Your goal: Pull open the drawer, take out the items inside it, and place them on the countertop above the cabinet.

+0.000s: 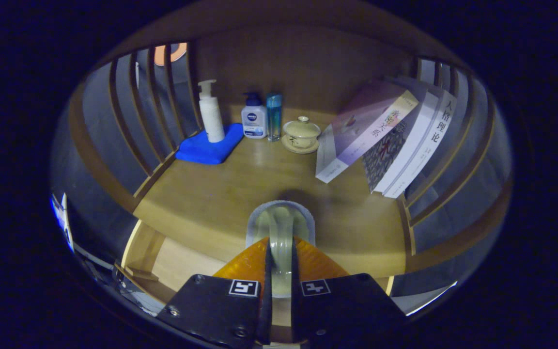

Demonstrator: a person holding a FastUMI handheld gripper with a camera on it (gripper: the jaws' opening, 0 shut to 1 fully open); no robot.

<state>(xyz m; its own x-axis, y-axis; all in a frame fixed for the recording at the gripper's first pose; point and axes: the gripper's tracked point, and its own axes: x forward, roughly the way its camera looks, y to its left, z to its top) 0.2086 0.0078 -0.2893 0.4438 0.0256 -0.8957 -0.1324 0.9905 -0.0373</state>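
Note:
My gripper [280, 254] is shut on a pale greenish item [281, 224] with a grey rounded rim. Both fingers press on its narrow curved part, which looks like a handle. The item sits low over the front part of the wooden countertop [201, 194]; I cannot tell whether it touches the wood. Below the countertop's front edge, left of the fingers, the pulled-out drawer [177, 264] shows its light wooden bottom and rim. The fingers hide the rest of the drawer.
Along the back stand a white pump bottle [211, 114] on a folded blue cloth [210, 146], a white bottle with a blue pump [254, 120], a slim blue bottle [274, 116] and a lidded tea bowl [301, 134]. Three books [385, 140] lean right. Slatted side walls [148, 111] flank the shelf.

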